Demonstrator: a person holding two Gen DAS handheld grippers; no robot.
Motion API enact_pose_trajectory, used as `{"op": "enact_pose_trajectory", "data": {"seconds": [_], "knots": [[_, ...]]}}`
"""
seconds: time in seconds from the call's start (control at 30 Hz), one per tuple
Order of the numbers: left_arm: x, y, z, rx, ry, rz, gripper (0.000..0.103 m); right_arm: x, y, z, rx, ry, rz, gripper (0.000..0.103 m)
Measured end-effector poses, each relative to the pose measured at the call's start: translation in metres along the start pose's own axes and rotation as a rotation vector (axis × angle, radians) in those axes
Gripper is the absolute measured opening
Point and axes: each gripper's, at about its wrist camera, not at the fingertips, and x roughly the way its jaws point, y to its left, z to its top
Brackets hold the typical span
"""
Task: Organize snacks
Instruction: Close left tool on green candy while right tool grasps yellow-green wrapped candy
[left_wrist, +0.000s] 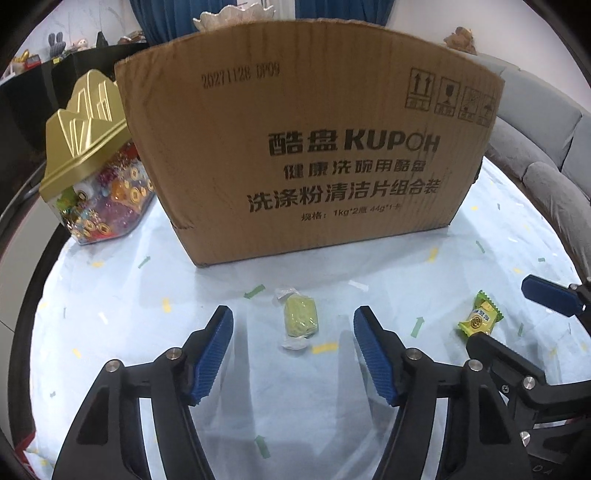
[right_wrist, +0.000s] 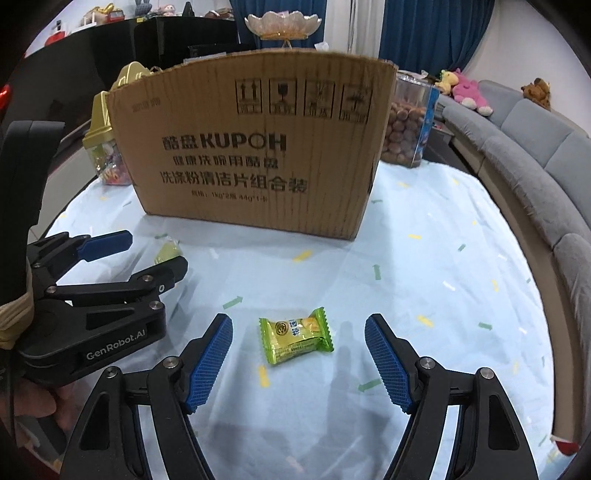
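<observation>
In the left wrist view, the left gripper (left_wrist: 293, 317) pointed down at the pale blue tablecloth (left_wrist: 110, 332) with its two blue-padded fingers (left_wrist: 214, 354) spread and gripping nothing; one pale green clear-wrapped candy (left_wrist: 299, 316) lay loose between the tips, touching neither pad. At about three o'clock from it lay one green-and-yellow packet (left_wrist: 480, 314), just beside the right gripper (left_wrist: 513, 317) reaching in from the edge. One cardboard box (left_wrist: 306, 155) stood at twelve o'clock, and one gold-lidded jar of sweets (left_wrist: 96, 177) stood beside its corner at ten o'clock. In the right wrist view, the right gripper (right_wrist: 299, 323) likewise had its two fingers (right_wrist: 388, 362) released, with the single green-and-yellow packet (right_wrist: 297, 341) lying flat on the tablecloth (right_wrist: 443, 314) between them, clear of both pads. The left gripper (right_wrist: 155, 249) showed at nine o'clock, held in a person's hand (right_wrist: 37, 402), the pale green candy (right_wrist: 166, 251) partly hidden behind its fingers. The cardboard box (right_wrist: 258, 155) stood at twelve o'clock, flanked by the gold-lidded jar (right_wrist: 107, 140) at eleven o'clock and one clear tub of brown round snacks (right_wrist: 406, 125) at one o'clock. That made two loose snacks, two containers, one box.
</observation>
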Motion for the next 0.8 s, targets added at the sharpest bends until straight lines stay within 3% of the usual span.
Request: {"op": "enact_pose_trajectory", "data": {"seconds": [0.17,0.6,0.67,0.8], "knots": [[0.006,0.005,-0.001,-0.014,0.001,-0.004,0.065,0.011,-0.001,-0.002,0.011,0.032,0.021,0.063],[0.022,0.007,-0.002,-0.029,0.012,-0.019,0.054,0.024,-0.008,-0.005,0.041,0.057,0.036,0.06],[0.023,0.005,-0.002,-0.03,0.01,-0.024,0.047,0.023,-0.008,-0.005,0.039,0.053,0.032,0.056],[0.022,0.002,-0.003,-0.036,0.006,-0.034,0.041,0.022,-0.01,-0.007,0.041,0.045,0.024,0.044]]}}
